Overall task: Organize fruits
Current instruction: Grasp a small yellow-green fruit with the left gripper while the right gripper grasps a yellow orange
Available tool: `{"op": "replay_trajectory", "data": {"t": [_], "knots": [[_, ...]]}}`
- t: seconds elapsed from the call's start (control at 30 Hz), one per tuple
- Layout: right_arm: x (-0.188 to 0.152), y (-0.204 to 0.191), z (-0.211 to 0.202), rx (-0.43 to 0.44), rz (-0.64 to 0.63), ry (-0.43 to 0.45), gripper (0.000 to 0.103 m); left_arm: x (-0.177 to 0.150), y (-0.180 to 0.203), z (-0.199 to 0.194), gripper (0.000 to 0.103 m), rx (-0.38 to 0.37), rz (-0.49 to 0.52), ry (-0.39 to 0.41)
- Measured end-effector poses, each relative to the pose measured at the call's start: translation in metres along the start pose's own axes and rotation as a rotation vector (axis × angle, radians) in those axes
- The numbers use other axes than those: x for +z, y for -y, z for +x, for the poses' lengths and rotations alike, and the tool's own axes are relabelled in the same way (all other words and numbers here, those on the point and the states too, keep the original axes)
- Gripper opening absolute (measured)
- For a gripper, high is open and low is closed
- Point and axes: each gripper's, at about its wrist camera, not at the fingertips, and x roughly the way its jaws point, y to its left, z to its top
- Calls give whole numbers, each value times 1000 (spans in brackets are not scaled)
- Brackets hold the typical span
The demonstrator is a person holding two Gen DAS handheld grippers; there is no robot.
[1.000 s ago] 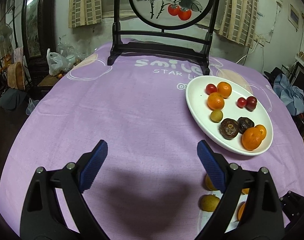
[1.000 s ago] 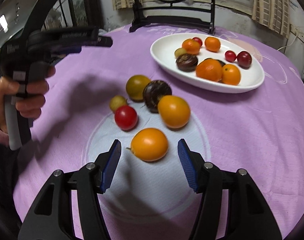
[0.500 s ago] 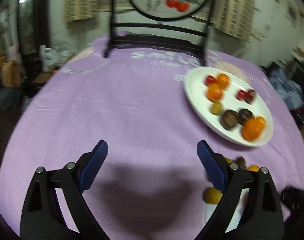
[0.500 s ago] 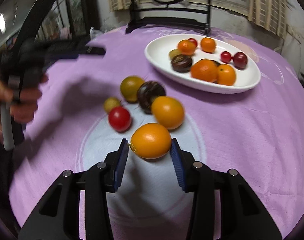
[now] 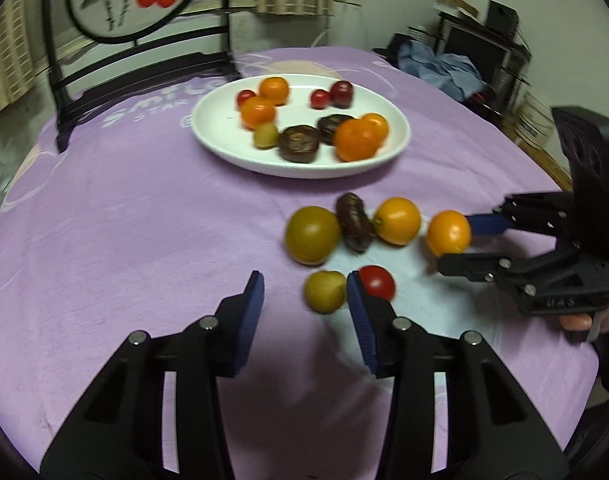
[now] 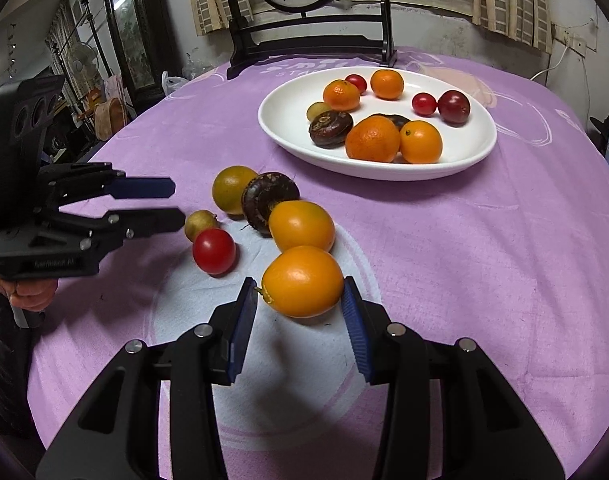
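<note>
Your left tool [image 6: 176,204] comes in from the left over the purple-clothed table [image 6: 484,260], its jaws having just been closing; they now stand a narrow way apart with nothing between them, their tips just short of the small yellow-green fruit [image 6: 200,224]. In your left wrist view that fruit sits just inside the right-hand finger, untouched, and the red cherry tomato [image 6: 214,251] lies just beside it, half hidden behind that finger. Behind these two, the loose fruits lie in a close cluster: a larger olive-green fruit [image 6: 233,189], then a dark brown wrinkled fruit [image 6: 269,202] tilted on its edge against it, then an orange fruit [image 6: 301,226] touching the brown one. Nearest to you, your right tool [image 6: 300,300] is clamped on a second orange fruit [image 6: 302,281], both blue pads pressing its sides; this fruit looks lifted just off the cloth, with its shadow below it. Its jaws have also been closing within the last moment. Farther back and to the right stands the white oval plate [image 6: 476,152], well apart from the loose cluster, holding two mandarins, two smooth orange fruits, two dark brown fruits, a small green one, two cherry tomatoes and a dark red plum. Beyond the plate, a black wooden stand [image 6: 308,50] bears a round painted panel of red fruits.
</note>
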Motion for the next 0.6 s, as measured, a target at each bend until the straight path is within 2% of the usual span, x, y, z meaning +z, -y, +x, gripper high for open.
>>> {"op": "replay_trajectory", "data": {"t": [0.13, 0.4, 0.6], "knots": [[1, 4, 1, -3, 16, -3, 44, -5, 4, 9, 34, 5, 27, -43], [0, 2, 3, -7, 14, -11, 44, -7, 14, 17, 34, -3, 61, -52], [1, 3, 4, -9, 16, -13, 44, -4, 10, 21, 34, -21, 26, -43]]}}
